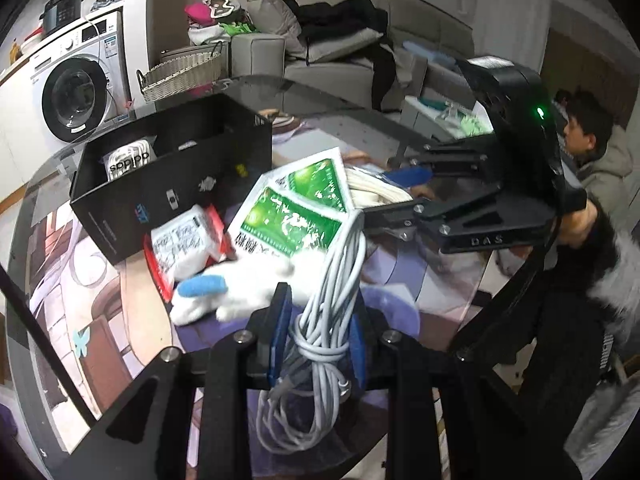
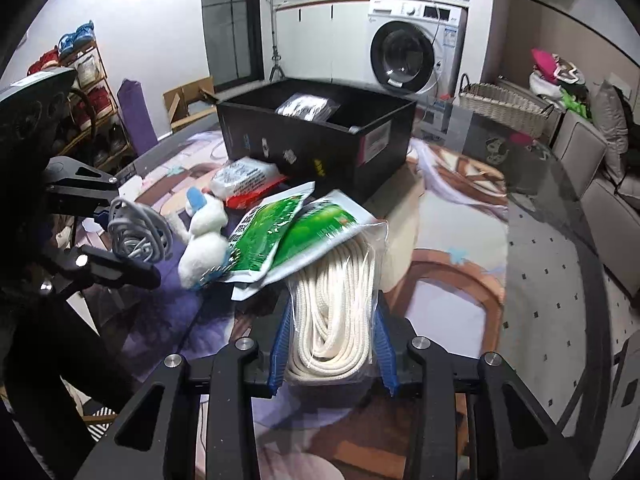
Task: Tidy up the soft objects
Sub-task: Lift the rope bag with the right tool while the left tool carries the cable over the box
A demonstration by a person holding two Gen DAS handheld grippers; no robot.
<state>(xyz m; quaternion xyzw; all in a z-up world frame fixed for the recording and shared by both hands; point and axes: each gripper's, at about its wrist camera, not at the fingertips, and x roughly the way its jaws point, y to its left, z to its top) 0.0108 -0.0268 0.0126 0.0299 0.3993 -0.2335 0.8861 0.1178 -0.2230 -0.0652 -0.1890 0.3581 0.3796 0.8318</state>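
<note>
A: What is taking up the most room?

B: The glass table (image 2: 560,272) with its printed mat is carrying everything. Toward its far side a black box (image 2: 320,148) is standing open, with a wrapped packet lying inside it. Beyond the table a washing machine (image 2: 404,56) is sitting against the wall, and a wicker basket (image 2: 500,106) is resting to its right.

A: And the loose things on the mat?

B: Two green sachets (image 2: 280,236) are lying overlapped just in front of the box. A white plush toy (image 2: 204,240) with a blue tip is lying beside them on their left, and a white packet with a red edge (image 2: 244,184) is leaning against the box front.

A: What are the tongs doing?

B: The right gripper (image 2: 334,340) is clenching a bag of white rope (image 2: 340,300); the blue pads are pressing on both sides of the bag, and its far end is tucking under the green sachets. The left gripper (image 1: 320,332) is clamping a coil of grey cable (image 1: 328,312), the pads squeezing the bundle near its knotted waist. The coil is hanging just above the mat, close beside the plush toy.

A: Anyone else around?

B: A person in a pale jacket (image 1: 600,160) is sitting beyond the table.
</note>
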